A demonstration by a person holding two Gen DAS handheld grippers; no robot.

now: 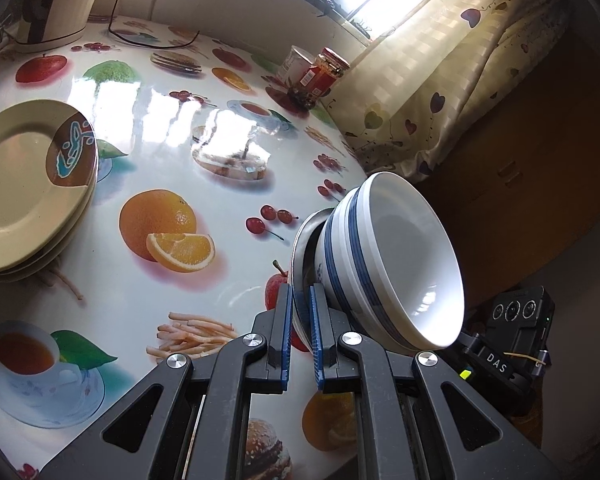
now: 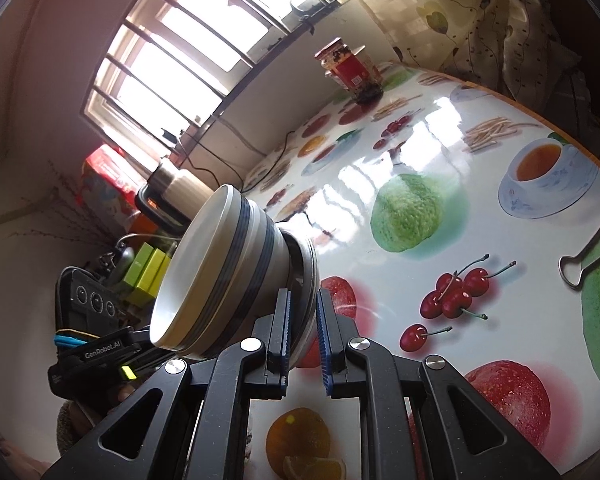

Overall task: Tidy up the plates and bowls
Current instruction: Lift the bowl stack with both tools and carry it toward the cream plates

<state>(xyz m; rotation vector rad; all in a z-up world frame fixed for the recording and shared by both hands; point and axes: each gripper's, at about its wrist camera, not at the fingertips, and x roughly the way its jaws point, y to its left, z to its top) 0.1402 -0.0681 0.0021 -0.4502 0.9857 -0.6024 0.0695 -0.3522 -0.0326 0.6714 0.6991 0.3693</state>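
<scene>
your left gripper (image 1: 300,312) pinches the rim of a metal plate (image 1: 300,248) that carries a stack of blue-striped white bowls (image 1: 384,256); the stack leans to its right, above the table (image 1: 160,152) edge. your right gripper (image 2: 303,320) clamps the same plate's rim from the other side, with the bowls to its left. a stack of beige plates (image 1: 28,184) sits well apart on the fruit-print table.

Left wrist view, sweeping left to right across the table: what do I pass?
Stacked cream plates → left gripper clamped on the metal bowl's rim → blue-striped white bowls nested in it → right gripper's camera unit. Farther back: kettle, then jars.
</scene>
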